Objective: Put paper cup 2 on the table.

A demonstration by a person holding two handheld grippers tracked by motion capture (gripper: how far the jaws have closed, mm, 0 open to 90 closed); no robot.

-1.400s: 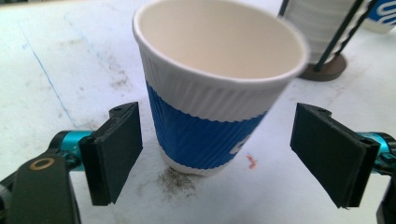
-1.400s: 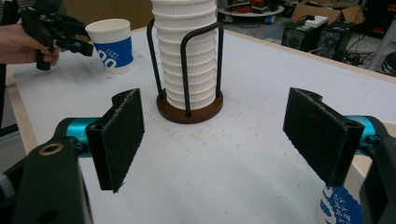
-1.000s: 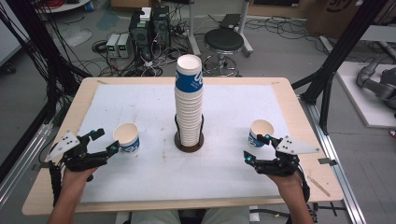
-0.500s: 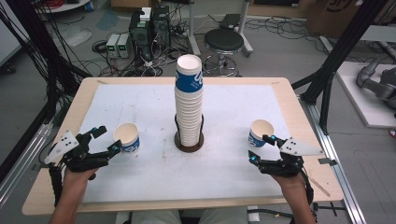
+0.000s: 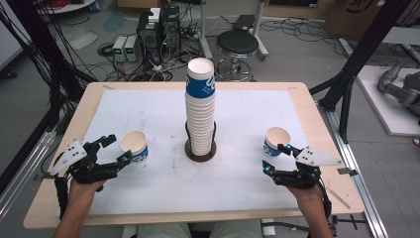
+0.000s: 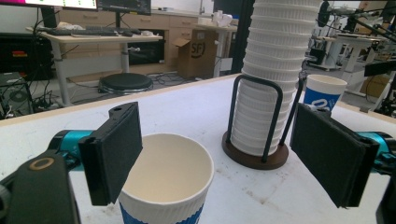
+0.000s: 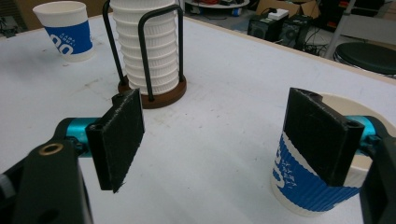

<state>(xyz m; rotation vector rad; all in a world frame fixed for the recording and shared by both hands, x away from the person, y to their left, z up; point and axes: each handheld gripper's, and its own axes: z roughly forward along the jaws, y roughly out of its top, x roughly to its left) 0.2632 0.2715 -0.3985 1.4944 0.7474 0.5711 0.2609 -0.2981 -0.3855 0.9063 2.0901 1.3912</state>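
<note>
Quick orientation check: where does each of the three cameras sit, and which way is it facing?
High view: above the near edge, facing forward and down on the table; forearms, left gripper and right gripper enter from below.
Left gripper view: on the left gripper, facing the stack; its own jaws straddle the left cup.
Right gripper view: on the right gripper, facing the stack; the right cup sits behind one jaw.
Both gripper views share the stack and the other side's cup.

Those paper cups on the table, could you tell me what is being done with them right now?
A person holds a gripper in each hand at the table. The left gripper, open, sits beside the left cup; the right gripper, open, sits beside the right cup. Neither cup is gripped. Between them a tall cup stack stands in its wire holder.
</note>
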